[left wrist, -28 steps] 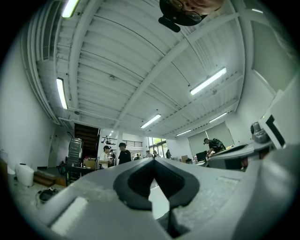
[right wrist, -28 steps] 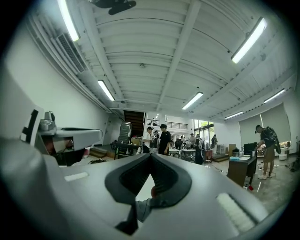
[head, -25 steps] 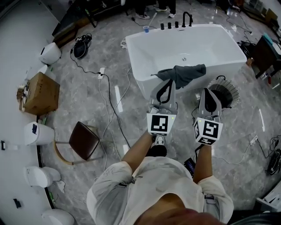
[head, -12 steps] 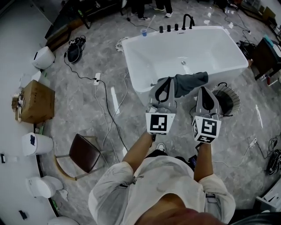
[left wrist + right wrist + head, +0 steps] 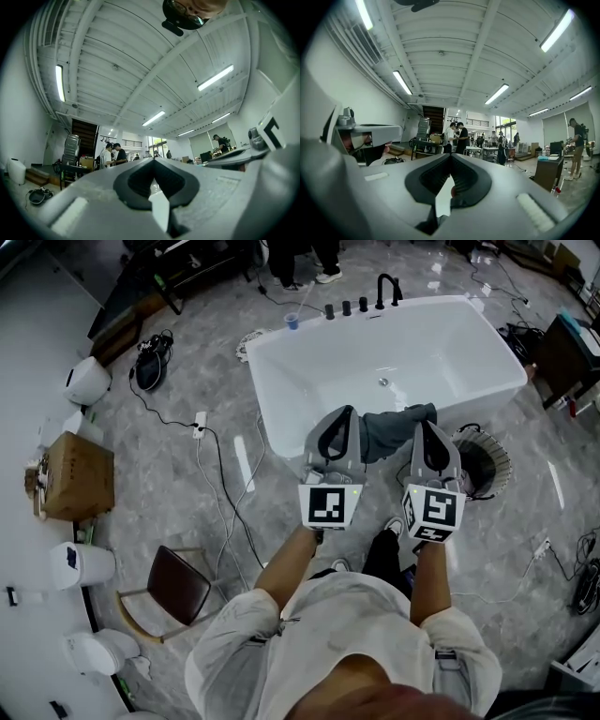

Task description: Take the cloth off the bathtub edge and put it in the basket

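Observation:
A dark grey cloth (image 5: 392, 430) hangs over the near edge of the white bathtub (image 5: 309, 357). To the tub's right, a round wire basket (image 5: 489, 462) stands on the floor. My left gripper (image 5: 344, 412) is shut and empty, and its tip lies over the tub edge just left of the cloth. The right gripper (image 5: 422, 426) is also shut and empty, with its tip at the cloth's right end, beside the basket. Both gripper views look level across the room: the left gripper (image 5: 153, 160) and the right gripper (image 5: 450, 155) have their jaws closed. Neither view shows the cloth.
Cables (image 5: 225, 493) trail over the marble floor left of the tub. A brown chair (image 5: 178, 587) and a cardboard box (image 5: 80, 474) stand at the left, with white fixtures along the wall. Black taps (image 5: 386, 287) sit on the tub's far rim; people stand beyond.
The person has stepped toward the bathtub. Both grippers have moved forward together and now reach the tub edge at either end of the cloth. Their jaws have stayed closed.

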### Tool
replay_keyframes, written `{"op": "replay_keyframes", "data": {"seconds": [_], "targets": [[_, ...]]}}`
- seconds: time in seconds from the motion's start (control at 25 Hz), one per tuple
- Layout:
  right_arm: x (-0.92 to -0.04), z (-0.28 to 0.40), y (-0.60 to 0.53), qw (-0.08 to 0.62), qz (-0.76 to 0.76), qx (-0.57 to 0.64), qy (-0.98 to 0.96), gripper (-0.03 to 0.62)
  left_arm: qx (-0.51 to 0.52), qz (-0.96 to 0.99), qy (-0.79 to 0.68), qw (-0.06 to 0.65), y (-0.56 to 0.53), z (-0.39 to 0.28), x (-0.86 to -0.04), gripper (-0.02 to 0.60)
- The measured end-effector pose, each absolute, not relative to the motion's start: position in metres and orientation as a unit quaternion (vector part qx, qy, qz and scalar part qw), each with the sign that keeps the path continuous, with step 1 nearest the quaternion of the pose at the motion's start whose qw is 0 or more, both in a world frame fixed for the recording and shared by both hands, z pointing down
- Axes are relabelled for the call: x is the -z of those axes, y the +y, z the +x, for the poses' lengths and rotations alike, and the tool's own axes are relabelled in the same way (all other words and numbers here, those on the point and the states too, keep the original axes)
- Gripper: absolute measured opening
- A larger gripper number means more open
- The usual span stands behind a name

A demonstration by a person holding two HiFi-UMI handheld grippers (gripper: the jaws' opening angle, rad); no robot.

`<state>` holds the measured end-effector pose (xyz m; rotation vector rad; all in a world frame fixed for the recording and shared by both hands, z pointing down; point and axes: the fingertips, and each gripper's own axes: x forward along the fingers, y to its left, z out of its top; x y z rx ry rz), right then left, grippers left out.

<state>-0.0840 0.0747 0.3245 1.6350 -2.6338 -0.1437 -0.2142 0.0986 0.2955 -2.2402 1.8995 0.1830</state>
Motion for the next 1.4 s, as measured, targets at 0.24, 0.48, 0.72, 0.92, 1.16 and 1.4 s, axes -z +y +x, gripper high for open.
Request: {"op": "replay_keyframes", "data": {"seconds": [0.24, 0.48, 0.72, 0.92, 1.16, 1.4], "targets": [[-0.325, -0.049, 0.005, -0.001, 0.517, 0.026, -0.856, 0.002, -0.060, -0.751, 0.648, 0.115, 0.033, -0.174, -0.290, 0.002], [-0.314, -0.016, -0.065, -0.011, 0.496, 0.023, -0.868, 0.002, -0.052, -0.740, 0.659, 0.123, -0.040, -0.137, -0.283, 0.002], [-0.314, 0.000, -0.113, -0.018, 0.481, 0.011, -0.877, 0.002, -0.033, -0.721, 0.680, 0.127, -0.077, -0.130, -0.283, 0.002], [-0.320, -0.001, -0.136, -0.017, 0.470, 0.006, -0.882, 0.002, -0.029, -0.704, 0.698, 0.124, -0.092, -0.144, -0.288, 0.002], [-0.335, -0.016, -0.171, -0.002, 0.469, 0.000, -0.883, 0.002, -0.037, -0.698, 0.707, 0.108, -0.122, -0.161, -0.297, 0.002], [-0.345, -0.048, -0.209, 0.003, 0.460, -0.028, -0.887, 0.002, -0.040, -0.703, 0.705, 0.083, -0.162, -0.191, -0.318, 0.002]]}}
